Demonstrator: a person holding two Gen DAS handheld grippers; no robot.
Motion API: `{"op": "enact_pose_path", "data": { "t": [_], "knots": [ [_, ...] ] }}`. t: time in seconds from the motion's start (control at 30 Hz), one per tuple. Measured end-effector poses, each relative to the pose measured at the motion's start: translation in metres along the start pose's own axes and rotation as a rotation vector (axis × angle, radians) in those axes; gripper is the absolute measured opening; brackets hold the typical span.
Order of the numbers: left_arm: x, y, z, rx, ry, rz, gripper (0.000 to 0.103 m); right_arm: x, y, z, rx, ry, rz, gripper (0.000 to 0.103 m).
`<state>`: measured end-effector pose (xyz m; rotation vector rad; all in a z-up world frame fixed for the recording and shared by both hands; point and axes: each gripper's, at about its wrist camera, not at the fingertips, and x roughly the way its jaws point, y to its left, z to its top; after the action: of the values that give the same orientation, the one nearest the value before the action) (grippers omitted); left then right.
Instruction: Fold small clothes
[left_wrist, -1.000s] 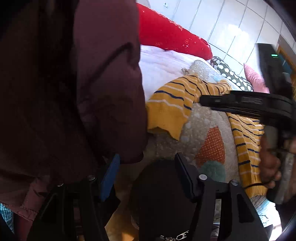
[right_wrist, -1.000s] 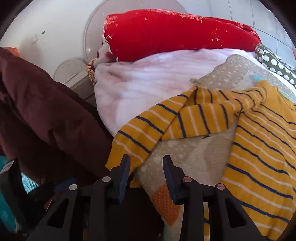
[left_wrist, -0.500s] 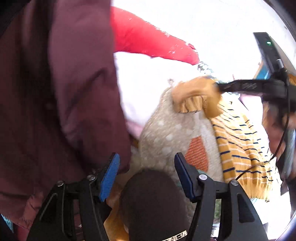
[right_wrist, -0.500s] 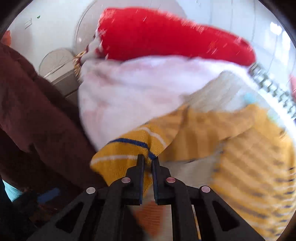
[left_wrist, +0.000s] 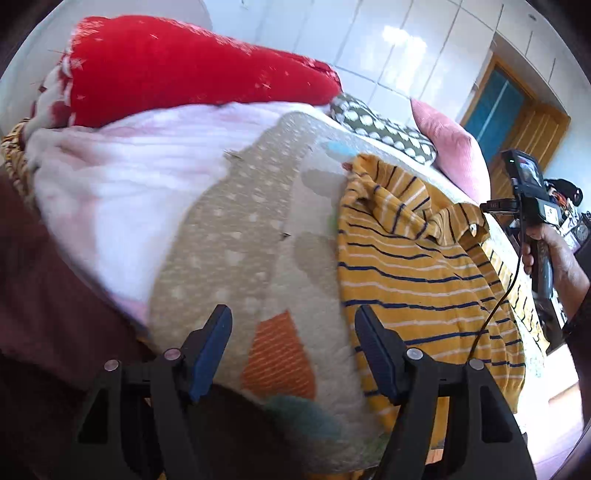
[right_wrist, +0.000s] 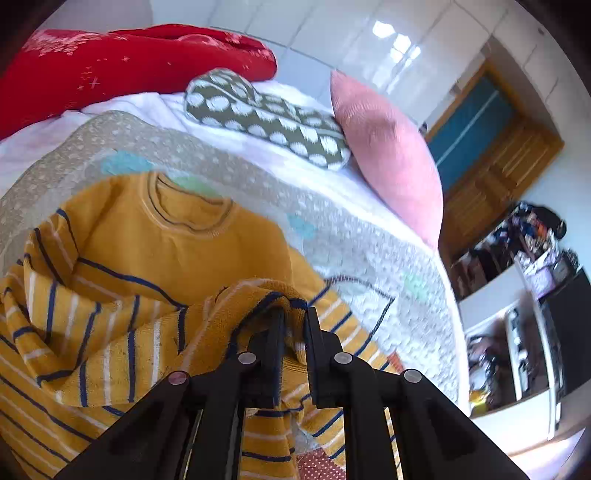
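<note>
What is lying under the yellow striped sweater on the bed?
The yellow striped sweater lies on a beige dotted quilt with coloured patches. What the quilt shows beneath the sweater is covered.

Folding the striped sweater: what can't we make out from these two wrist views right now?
- Right gripper pads: right wrist view, the pinched sleeve of the yellow striped sweater drapes over them.
- Sweater hem: left wrist view, cut off behind the left gripper finger; this gripper holds nothing.
- Sweater's far sleeve: neither view shows it clearly.
- Shelf clutter: right wrist view, too small and blurred.
- Quilt front edge: left wrist view, hidden behind the gripper's body.
</note>
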<state>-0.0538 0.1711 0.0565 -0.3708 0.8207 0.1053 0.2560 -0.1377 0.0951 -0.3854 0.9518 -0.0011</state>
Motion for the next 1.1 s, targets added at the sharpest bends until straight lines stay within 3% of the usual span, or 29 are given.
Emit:
{"op": "enact_pose_path", "data": {
  "t": [0.03,0.13,0.27,0.4,0.43,0.47,0.5,0.53,0.57,0.77,0.87,0.93,1.0,1.07,1.1],
  "knots": [
    [0.009,-0.005,0.004,0.002,0.029,-0.01,0.07,0.001,-0.013,-0.007,0.069,0.0,0.054,0.012],
    [0.038,-0.023,0.006,0.004,0.109,-0.05,0.071,-0.007,-0.043,-0.041,0.201,-0.005,0.221,0.035],
    [0.074,-0.048,-0.001,0.028,0.191,-0.07,0.071,-0.028,-0.072,-0.111,0.264,0.001,0.344,0.045],
    [0.076,-0.077,-0.01,0.114,0.172,-0.034,0.075,-0.039,-0.088,-0.18,0.304,0.026,0.422,0.052],
    [0.076,-0.083,-0.012,0.127,0.178,-0.036,0.059,-0.04,-0.089,-0.195,0.309,0.033,0.436,0.052],
    [0.078,-0.088,-0.012,0.148,0.192,-0.014,0.026,-0.04,-0.087,-0.206,0.311,0.04,0.443,0.052],
    [0.08,-0.094,-0.013,0.178,0.203,0.031,0.015,-0.038,-0.083,-0.213,0.304,0.047,0.45,0.052],
    [0.079,-0.096,-0.012,0.193,0.206,0.05,0.011,-0.037,-0.078,-0.22,0.292,0.053,0.464,0.038],
    [0.077,-0.097,-0.011,0.198,0.207,0.063,0.009,-0.033,-0.075,-0.224,0.286,0.066,0.496,0.008],
    [0.053,-0.076,-0.009,0.193,0.21,0.129,0.007,-0.043,-0.08,-0.246,0.309,0.071,0.504,0.005],
    [0.041,-0.058,0.0,0.132,0.219,0.075,0.007,-0.049,-0.091,-0.253,0.329,0.057,0.497,0.006],
    [0.031,-0.054,0.014,0.111,0.185,0.051,0.009,-0.055,-0.1,-0.253,0.349,0.036,0.498,0.006],
    [0.025,-0.058,0.034,0.111,0.13,0.046,0.024,-0.063,-0.105,-0.245,0.348,-0.011,0.485,0.006],
    [0.025,-0.065,0.051,0.094,0.067,0.038,0.051,-0.071,-0.101,-0.223,0.307,-0.06,0.508,0.007],
    [0.028,-0.069,0.057,0.093,0.04,0.027,0.055,-0.075,-0.096,-0.208,0.287,-0.079,0.53,0.007]
  ]
}}
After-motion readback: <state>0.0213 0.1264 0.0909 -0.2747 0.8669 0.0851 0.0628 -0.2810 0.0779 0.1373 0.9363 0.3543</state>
